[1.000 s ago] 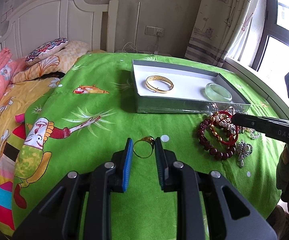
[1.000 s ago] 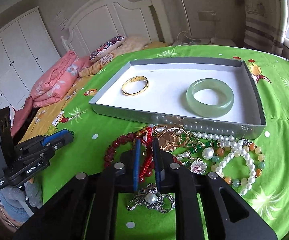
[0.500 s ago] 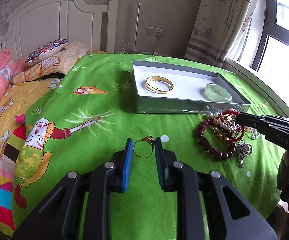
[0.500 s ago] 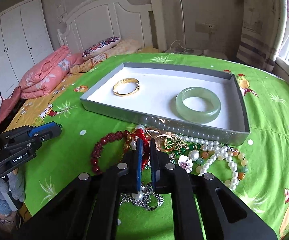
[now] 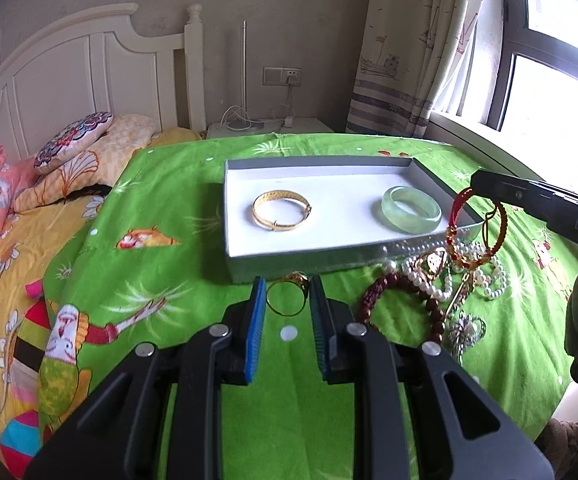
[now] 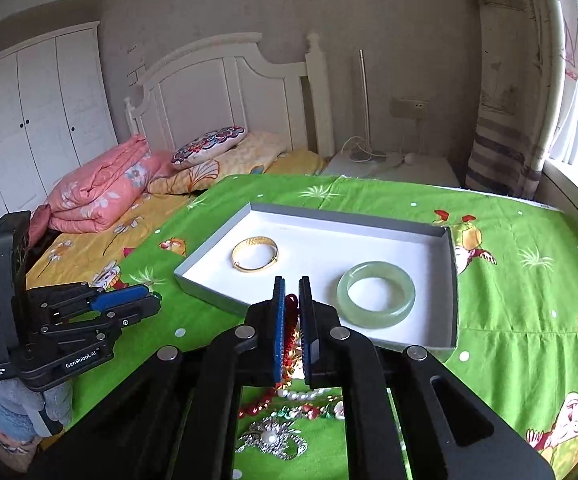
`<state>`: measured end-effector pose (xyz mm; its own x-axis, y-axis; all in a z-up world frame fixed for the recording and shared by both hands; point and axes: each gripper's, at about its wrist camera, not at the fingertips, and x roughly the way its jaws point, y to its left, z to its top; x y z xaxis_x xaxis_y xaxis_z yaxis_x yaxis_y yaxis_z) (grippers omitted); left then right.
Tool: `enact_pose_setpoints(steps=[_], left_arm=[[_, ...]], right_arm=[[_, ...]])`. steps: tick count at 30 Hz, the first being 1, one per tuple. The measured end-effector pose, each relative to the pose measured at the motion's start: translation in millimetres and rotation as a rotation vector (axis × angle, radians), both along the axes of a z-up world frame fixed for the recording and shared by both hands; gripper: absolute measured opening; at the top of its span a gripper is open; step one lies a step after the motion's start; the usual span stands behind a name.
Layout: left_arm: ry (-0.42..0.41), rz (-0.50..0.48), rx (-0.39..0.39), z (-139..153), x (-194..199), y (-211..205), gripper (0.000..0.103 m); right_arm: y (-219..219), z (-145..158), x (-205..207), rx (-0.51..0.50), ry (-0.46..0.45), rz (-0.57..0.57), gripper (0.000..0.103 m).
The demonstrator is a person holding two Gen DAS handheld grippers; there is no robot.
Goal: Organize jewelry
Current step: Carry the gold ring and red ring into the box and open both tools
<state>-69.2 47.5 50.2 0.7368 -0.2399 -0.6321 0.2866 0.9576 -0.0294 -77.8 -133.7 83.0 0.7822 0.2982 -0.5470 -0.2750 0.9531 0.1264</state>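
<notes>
Over the tray's (image 5: 249, 258) near right corner, my right gripper (image 6: 292, 304) pinches a red bracelet (image 5: 459, 216), lifted clear of the green bedspread (image 5: 161, 248); its lower loops dangle above the heap of beads and pearls (image 5: 429, 280). Just short of the tray's near edge, my left gripper (image 5: 287, 300) has its jaws partly spread around a gold ring (image 5: 287, 298) (held or merely framed, I cannot tell). Inside the tray lie a gold bangle (image 5: 281, 211) and a jade bangle (image 5: 411, 209), well apart.
</notes>
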Motion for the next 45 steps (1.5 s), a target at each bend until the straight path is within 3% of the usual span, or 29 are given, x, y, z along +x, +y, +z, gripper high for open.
enact_pose_setpoints(steps=[5,12,18,24,28,30,32,33,34,35,38,40,42,44,45], left_arm=[[0.038,-0.033,-0.012,10.0,51.5,-27.9,0.022],[0.121,-0.007,-0.063,6.5,131.6,-56.8,0.022],[0.165,0.058,-0.012,-10.7,187.8,-71.3,0.022],[0.202,0.077,0.020,-19.1,218.3,-75.9,0.022],[0.224,0.085,0.035,-22.4,223.9,-77.6,0.023],[0.228,0.092,0.026,-23.3,221.9,-75.4,0.034],[0.225,0.103,0.019,-23.8,219.2,-72.4,0.043],[0.223,0.105,0.019,-23.8,218.0,-70.7,0.052],[0.217,0.108,0.020,-23.6,215.8,-69.2,0.060],[0.209,0.112,0.022,-22.5,213.2,-67.6,0.062],[0.169,0.121,0.009,-13.2,198.7,-58.0,0.067],[0.103,0.166,-0.003,-2.9,178.6,-44.4,0.077],[0.020,0.209,-0.006,5.3,149.7,-29.6,0.087],[-0.037,0.247,0.011,8.2,118.6,-18.0,0.093],[-0.051,0.263,0.020,9.2,104.6,-13.7,0.095]], right_arm=[[-18.9,4.5,35.4,0.083,0.027,-0.015,0.007],[-30.7,3.6,95.1,0.178,0.078,-0.024,0.007],[-37.4,-22.1,146.2,0.260,0.171,-0.037,0.006],[-50.3,-52.7,176.0,0.326,0.271,-0.077,0.006],[-51.1,-45.1,168.8,0.264,0.249,-0.098,0.009],[-55.0,-44.4,163.5,0.283,0.264,-0.094,0.011],[-61.0,-42.1,156.5,0.296,0.262,-0.107,0.021],[-64.7,-40.3,152.0,0.309,0.255,-0.105,0.023],[-67.2,-38.6,146.0,0.319,0.245,-0.104,0.031],[-69.4,-36.7,138.8,0.325,0.234,-0.105,0.039],[-77.6,-30.7,116.1,0.334,0.201,-0.106,0.042],[-83.1,-27.4,94.2,0.328,0.173,-0.109,0.043],[-88.1,-24.5,67.4,0.303,0.132,-0.118,0.054],[-90.2,-22.2,41.0,0.268,0.079,-0.125,0.077],[-90.7,-21.6,29.0,0.246,0.057,-0.133,0.078]])
